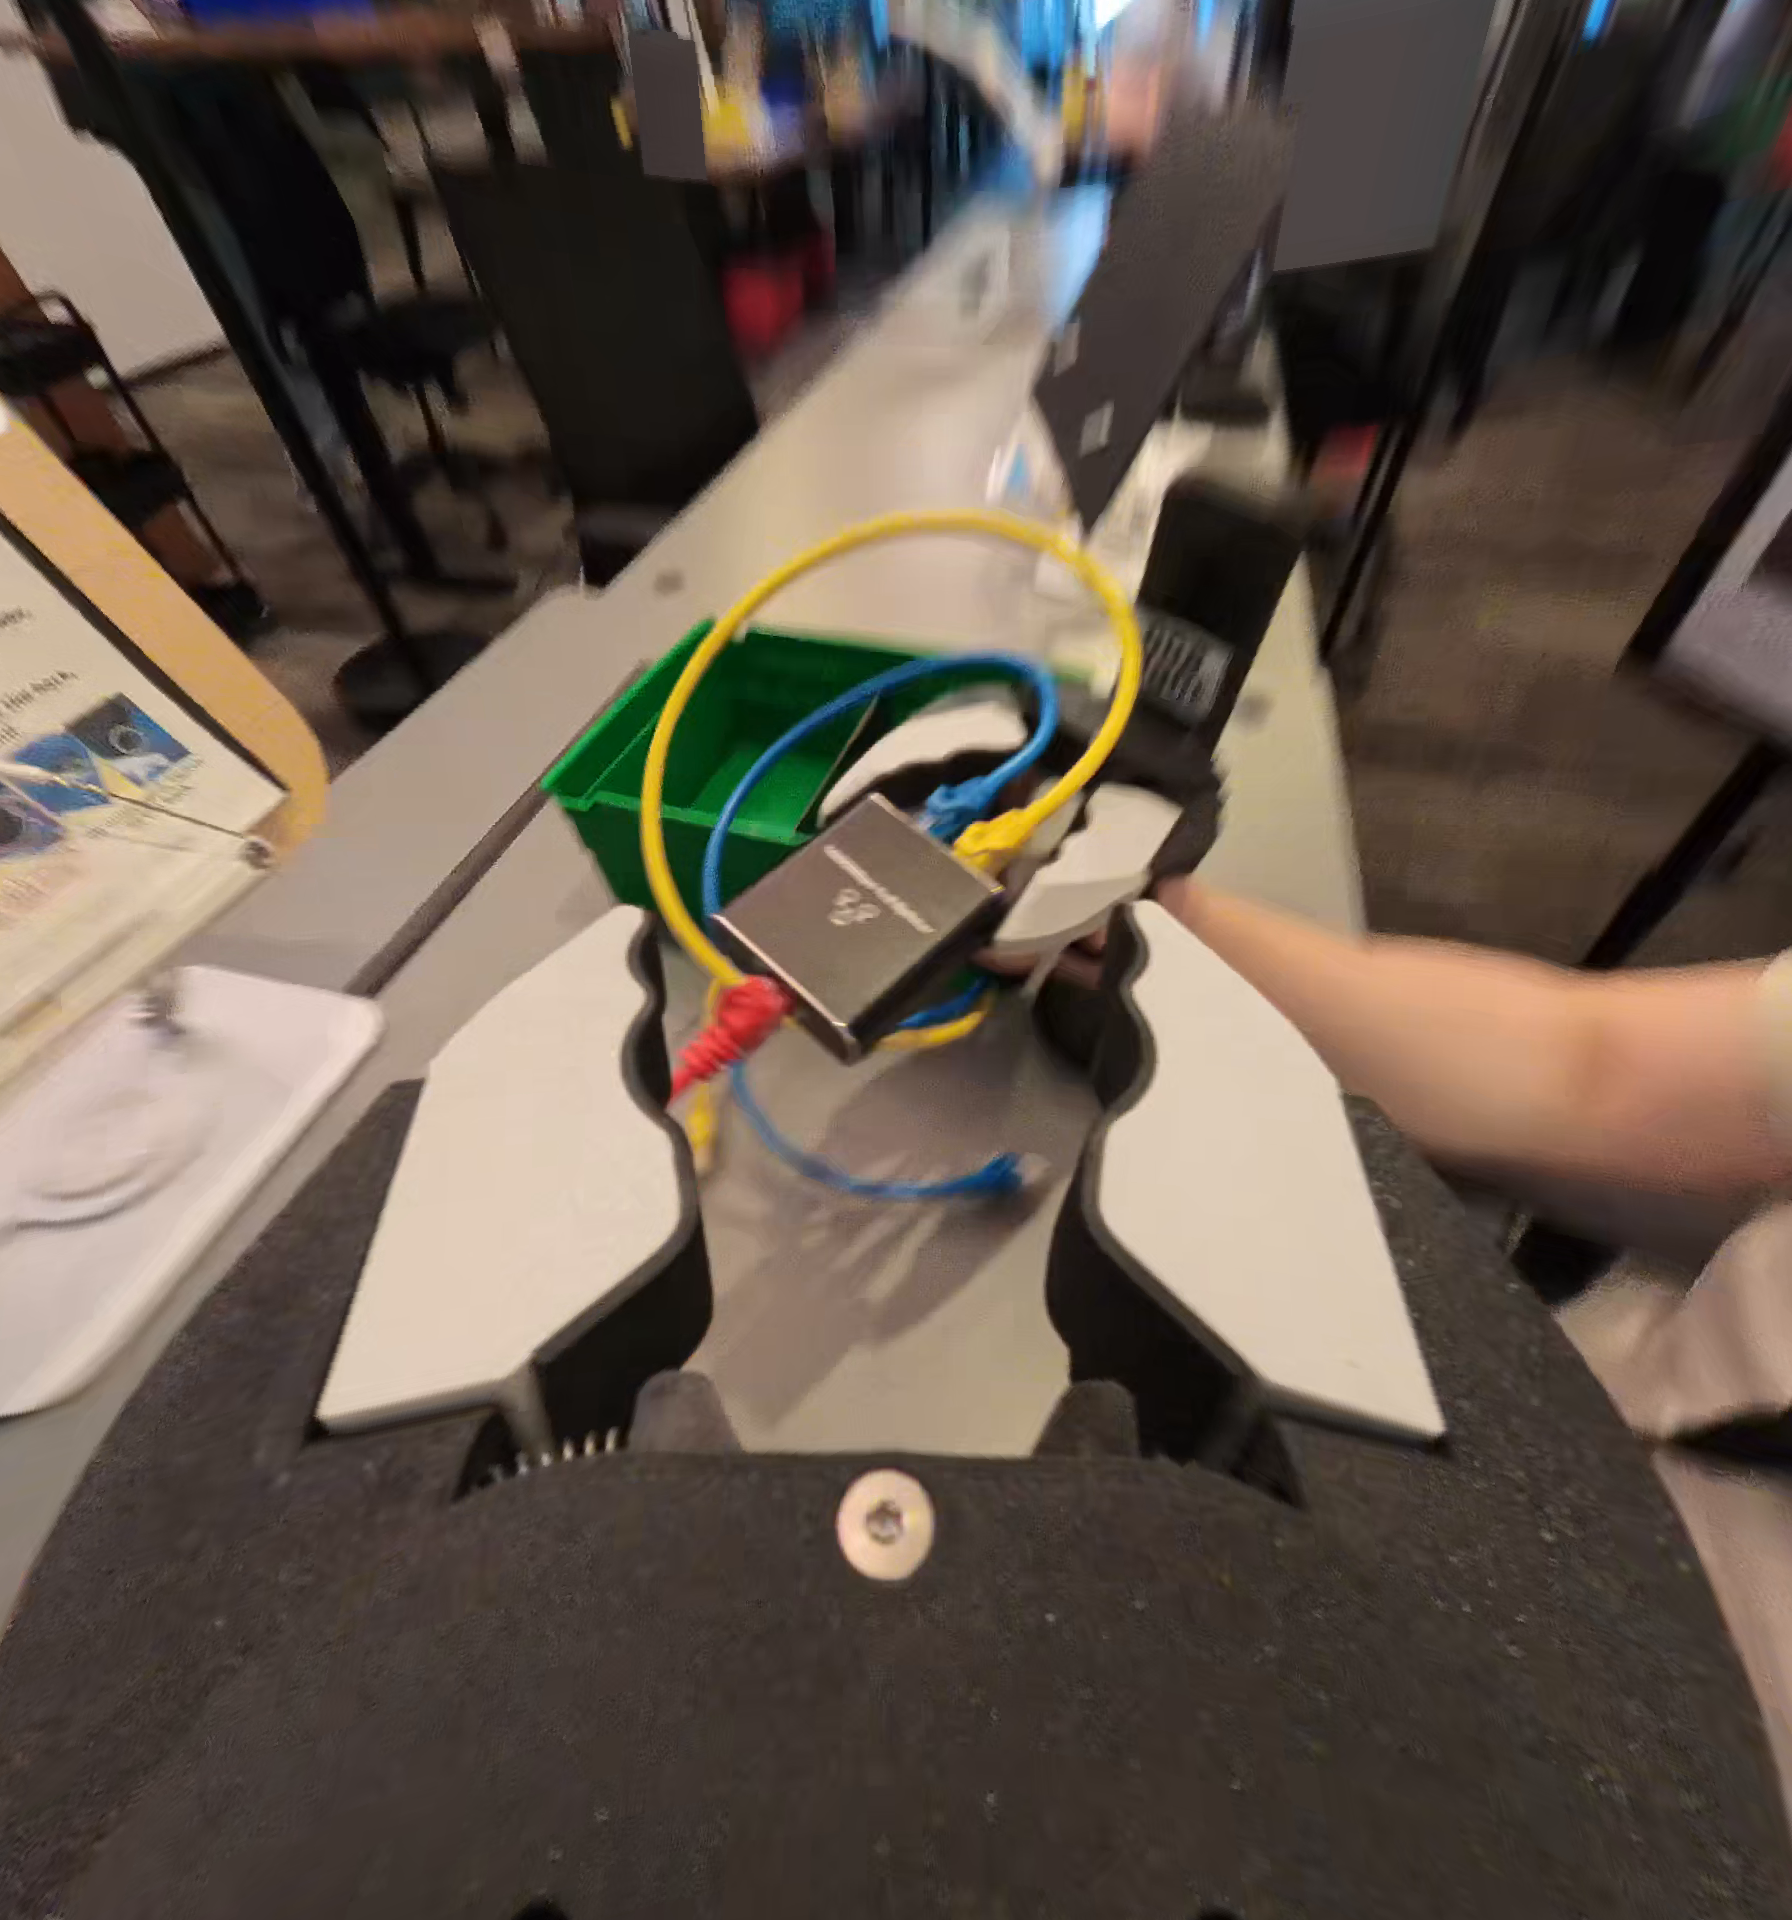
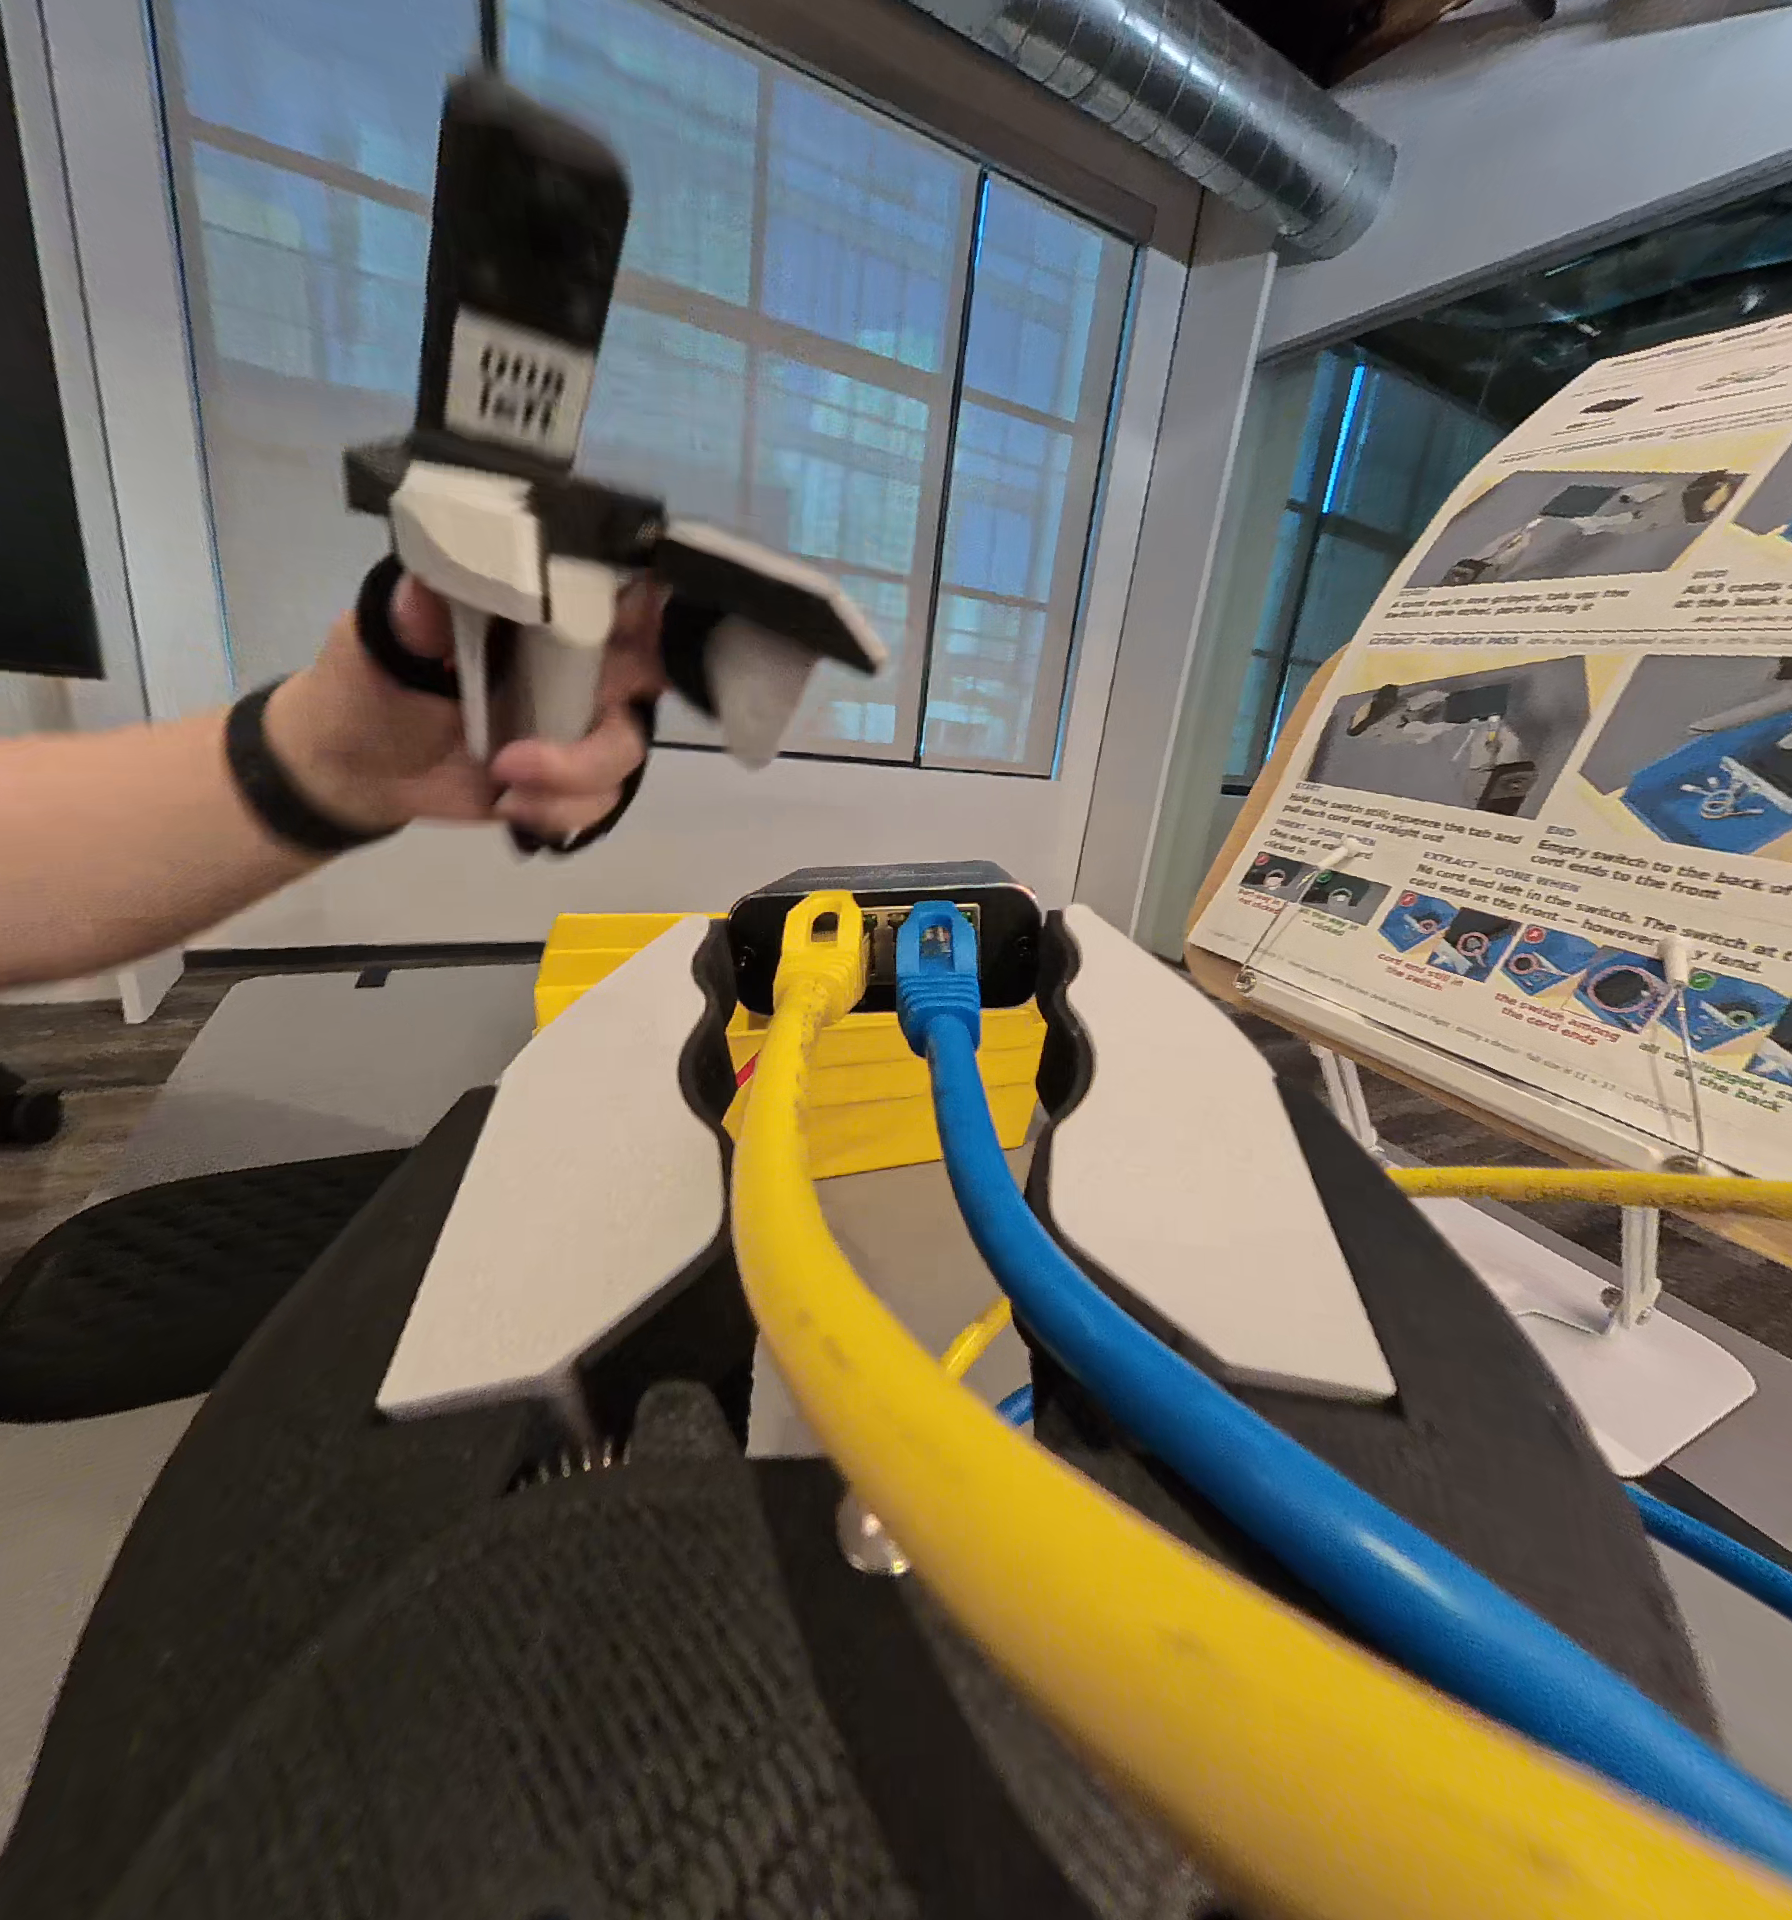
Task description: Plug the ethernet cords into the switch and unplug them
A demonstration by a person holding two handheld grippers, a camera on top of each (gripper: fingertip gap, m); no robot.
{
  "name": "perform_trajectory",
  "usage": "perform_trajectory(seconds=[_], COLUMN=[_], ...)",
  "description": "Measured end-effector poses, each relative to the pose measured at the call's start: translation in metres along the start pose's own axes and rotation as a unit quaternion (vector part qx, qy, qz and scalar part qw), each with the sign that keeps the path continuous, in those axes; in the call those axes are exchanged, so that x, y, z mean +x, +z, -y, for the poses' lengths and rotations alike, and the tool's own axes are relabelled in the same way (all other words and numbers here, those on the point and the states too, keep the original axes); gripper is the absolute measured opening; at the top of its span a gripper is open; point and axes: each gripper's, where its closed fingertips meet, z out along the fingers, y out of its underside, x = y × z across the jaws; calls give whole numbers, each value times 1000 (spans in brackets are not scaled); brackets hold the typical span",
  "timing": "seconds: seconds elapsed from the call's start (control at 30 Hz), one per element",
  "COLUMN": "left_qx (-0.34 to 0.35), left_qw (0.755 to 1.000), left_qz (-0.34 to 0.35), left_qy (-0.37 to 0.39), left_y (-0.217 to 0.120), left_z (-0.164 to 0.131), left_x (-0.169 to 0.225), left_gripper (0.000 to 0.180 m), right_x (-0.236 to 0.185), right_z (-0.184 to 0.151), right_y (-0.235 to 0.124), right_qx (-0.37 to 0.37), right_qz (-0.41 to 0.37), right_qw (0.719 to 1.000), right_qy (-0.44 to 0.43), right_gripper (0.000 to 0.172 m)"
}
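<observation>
Right tool holds the switch, left tool spread wide and empty beside the red plug

The right tool (image 2: 887,971) clamps the small dark metal box of the switch (image 2: 876,940) by its two short ends, pads pressed on, port face turned back toward its own camera; a yellow ethernet cord (image 2: 819,966) and a blue ethernet cord (image 2: 936,971) sit in two ports with a free port between them. The left tool (image 1: 887,997) stands wide with nothing in it, the switch (image 1: 861,914) just ahead of its tips and raised off the grey table (image 1: 871,1299). A red-booted plug (image 1: 736,1023) hangs at the switch's near corner, just inside the left finger. I judge the next grip belongs on a plug boot, squarely, pressing the latch tab, then moving straight along the port while the right tool stays steady
</observation>
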Motion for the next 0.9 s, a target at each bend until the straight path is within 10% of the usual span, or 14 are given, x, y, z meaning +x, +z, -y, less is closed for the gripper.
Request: perform_trajectory(seconds=[0.2,0.3,0.4,0.6,0.9], left_qx=[110,70,25,-54,-66], left_qw=[978,979,918,871,802], left_qz=[43,191,335,325,341], left_qy=[-169,-6,213,363,487], left_y=[5,6,5,51,83], left_z=[-49,-66,-61,-61,-53], left_x=[4,-21,-42,-51,-69], left_gripper=[55,59,63,70,26], right_x=[6,12,18,18,26], right_z=[7,-2,-9,-19,-32], right_y=[1,6,13,27,26], right_qx=[20,5,-8,-45,-76], right_qz=[-35,-42,-46,-67,-101], right_qw=[998,999,998,995,990], right_qy=[-43,-8,43,56,62], right_gripper=[58,58,58,58,58])
